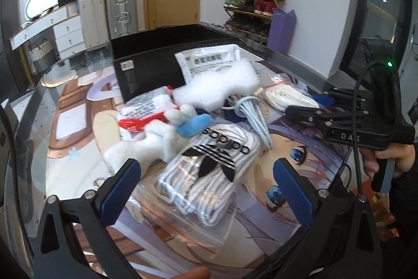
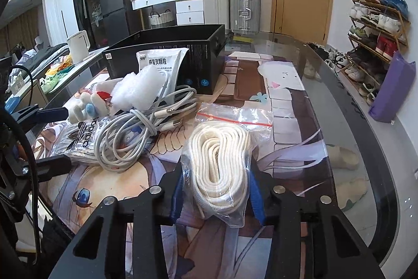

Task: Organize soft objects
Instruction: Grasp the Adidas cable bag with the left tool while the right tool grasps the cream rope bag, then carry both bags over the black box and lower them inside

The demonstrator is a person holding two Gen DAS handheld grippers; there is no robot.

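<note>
Broad glass-topped counter point(image 2: 339, 101) under an anime-print mat, cluttered toward the far side. Open black box point(image 2: 167, 49) at the back, a white sachet point(image 2: 159, 62) leaning on its front wall. Before it, bubble wrap point(image 2: 135, 88), then a coil of white cable point(image 2: 130, 137). Left gripper point(image 1: 206, 187) spread wide, blue pads either side of a bagged bundle of white laces with a black logo point(image 1: 216, 166), not pressing it. Right gripper point(image 2: 216, 195) pinched narrow on a clear zip bag of cream cord point(image 2: 222, 161) lying on the mat. Small white plush point(image 1: 146, 145) just beside the logo bag.
</note>
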